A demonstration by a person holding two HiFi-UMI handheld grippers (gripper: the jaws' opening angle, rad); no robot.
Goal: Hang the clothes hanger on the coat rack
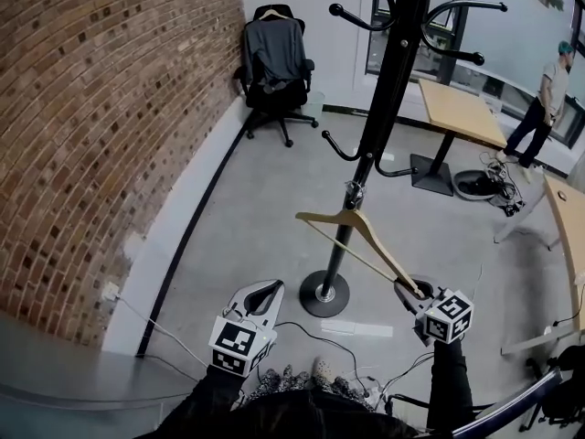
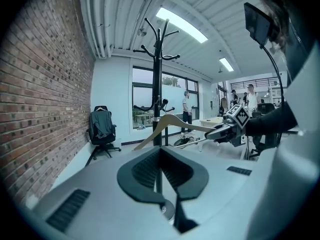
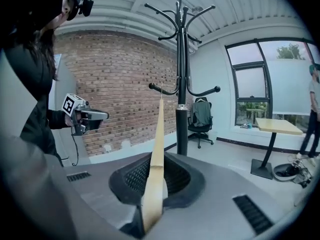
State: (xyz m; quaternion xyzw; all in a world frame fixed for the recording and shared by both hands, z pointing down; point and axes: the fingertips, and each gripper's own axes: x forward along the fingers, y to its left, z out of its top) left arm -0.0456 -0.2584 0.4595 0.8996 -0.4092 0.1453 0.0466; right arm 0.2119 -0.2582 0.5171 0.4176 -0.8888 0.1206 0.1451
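A black coat rack (image 1: 384, 108) stands mid-floor on a round base, with curved pegs high up and lower down; it also shows as a coat rack (image 2: 157, 84) and a coat rack (image 3: 182, 84) in the two gripper views. My right gripper (image 1: 404, 289) is shut on one end of a wooden clothes hanger (image 1: 352, 231). The hanger's metal hook sits close to the pole, just below a lower peg. The hanger (image 3: 159, 134) rises edge-on from the right gripper (image 3: 158, 158). My left gripper (image 1: 272, 289) hangs low to the left of the base, shut on nothing. Past the left gripper (image 2: 161, 156) I see the hanger (image 2: 170, 121).
A brick wall (image 1: 101, 135) runs along the left. An office chair (image 1: 274, 62) draped with a grey jacket stands in the far corner. A wooden desk (image 1: 462, 108) and a standing person (image 1: 544, 99) are at the far right. Cables (image 1: 302, 329) trail on the floor near the base.
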